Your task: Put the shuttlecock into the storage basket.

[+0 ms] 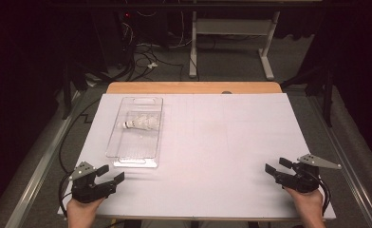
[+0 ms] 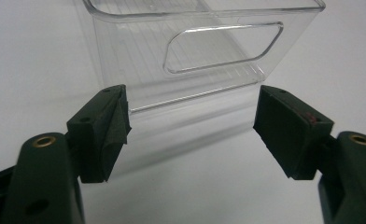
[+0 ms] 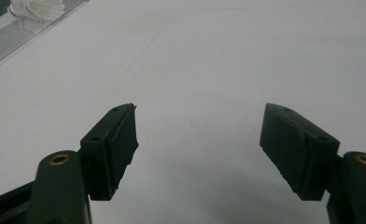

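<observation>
The left gripper (image 1: 109, 175) rests at the near left corner of the white table (image 1: 231, 156), its jaws spread wide with nothing between them. In the left gripper view its pads (image 2: 109, 135) face the near end wall of a clear plastic bin (image 2: 204, 51), close in front but apart from it. That bin (image 1: 135, 135) lies lengthwise on the left half of the table, and white shuttlecocks (image 1: 141, 123) lie on their sides inside it, toward its far end; how many are stacked there is hard to tell. To the right the table surface runs bare. At the near right corner the right gripper (image 1: 278, 167) sits in the person's hand, also released, its jaws standing far apart over plain table; in its own view the shuttlecocks (image 3: 36, 8) and the bin's edge show far off at the upper left. Judging by this, the shuttlecocks are already in the bin and both hands are parked well back, so the work looks finished, or nearly so, with nothing left outside to collect.
</observation>
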Tool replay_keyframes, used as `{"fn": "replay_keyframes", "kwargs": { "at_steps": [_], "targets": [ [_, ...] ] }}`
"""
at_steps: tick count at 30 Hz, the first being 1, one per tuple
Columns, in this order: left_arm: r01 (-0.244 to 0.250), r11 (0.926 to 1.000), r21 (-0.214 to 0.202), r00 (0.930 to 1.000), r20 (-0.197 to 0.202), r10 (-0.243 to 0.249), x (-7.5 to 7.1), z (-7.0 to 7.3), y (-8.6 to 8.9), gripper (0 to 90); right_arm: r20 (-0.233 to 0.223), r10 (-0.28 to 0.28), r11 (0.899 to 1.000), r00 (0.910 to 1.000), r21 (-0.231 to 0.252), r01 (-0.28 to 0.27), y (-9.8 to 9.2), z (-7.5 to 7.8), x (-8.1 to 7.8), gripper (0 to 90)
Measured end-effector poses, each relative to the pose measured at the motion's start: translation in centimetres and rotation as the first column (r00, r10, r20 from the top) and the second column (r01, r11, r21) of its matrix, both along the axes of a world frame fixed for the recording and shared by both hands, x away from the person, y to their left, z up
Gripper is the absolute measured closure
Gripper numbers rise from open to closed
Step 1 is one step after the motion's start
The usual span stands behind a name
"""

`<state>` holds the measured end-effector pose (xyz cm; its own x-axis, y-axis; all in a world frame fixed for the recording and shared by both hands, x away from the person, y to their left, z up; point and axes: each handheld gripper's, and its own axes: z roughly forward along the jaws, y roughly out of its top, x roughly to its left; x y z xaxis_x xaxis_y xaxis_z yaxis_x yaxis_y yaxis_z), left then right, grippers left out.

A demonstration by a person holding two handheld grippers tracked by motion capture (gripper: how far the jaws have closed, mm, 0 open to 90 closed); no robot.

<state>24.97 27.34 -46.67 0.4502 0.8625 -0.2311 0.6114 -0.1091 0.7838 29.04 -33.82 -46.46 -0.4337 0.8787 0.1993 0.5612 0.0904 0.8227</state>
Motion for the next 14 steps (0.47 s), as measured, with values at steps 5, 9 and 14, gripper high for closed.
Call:
{"fn": "replay_keyframes", "kwargs": {
  "at_steps": [5,9,14],
  "targets": [
    [-0.001,1.0000,-0.001,1.0000,-0.003,0.001,0.06,-0.03,-0.04,27.7,0.003,-0.003,1.000,1.0000,0.002,0.003,-0.08,-0.01,0.00,27.5],
    [0.002,1.0000,0.001,1.0000,-0.004,-0.002,0.05,-0.02,-0.06,27.7,0.003,-0.003,1.000,1.0000,0.001,0.003,-0.04,-0.02,0.03,27.4],
    [0.002,1.0000,0.003,1.0000,0.000,-0.002,-0.02,0.01,-0.06,27.7,0.007,-0.001,1.000,1.0000,-0.002,0.001,0.03,0.02,-0.02,27.4]
  ]
}}
